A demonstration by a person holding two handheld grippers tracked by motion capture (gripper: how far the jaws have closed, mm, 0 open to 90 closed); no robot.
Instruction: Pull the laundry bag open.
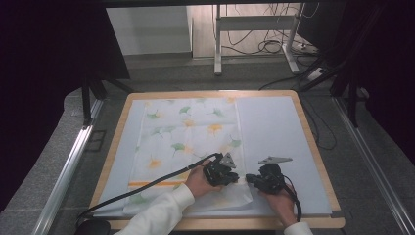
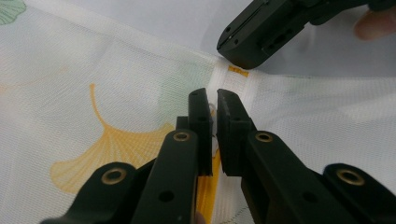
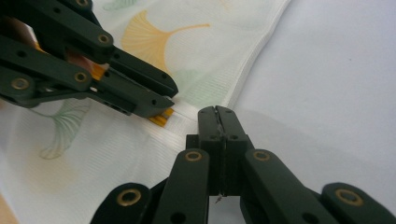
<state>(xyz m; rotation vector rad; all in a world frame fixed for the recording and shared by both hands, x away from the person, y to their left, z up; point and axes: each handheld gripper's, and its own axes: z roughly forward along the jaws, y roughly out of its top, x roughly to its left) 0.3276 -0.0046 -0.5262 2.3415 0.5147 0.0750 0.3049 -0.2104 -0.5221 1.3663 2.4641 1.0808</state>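
high view: left gripper and right gripper side by side, tips facing, at near right edge of leaf-print cloth on pale mat.
left gripper view: jaws nearly closed, pinching cloth hem; right gripper just ahead.
right gripper view: jaws fully closed at cloth edge; whether cloth pinched, cannot tell.

- No lettering, label, brand, number or sign can be read anywhere.
- The cloth on the table carries only printed ginkgo leaves in yellow and green, plus an orange stripe along its near end, no words.
- Both black grippers beside that stripe are unmarked as far as can be made out.
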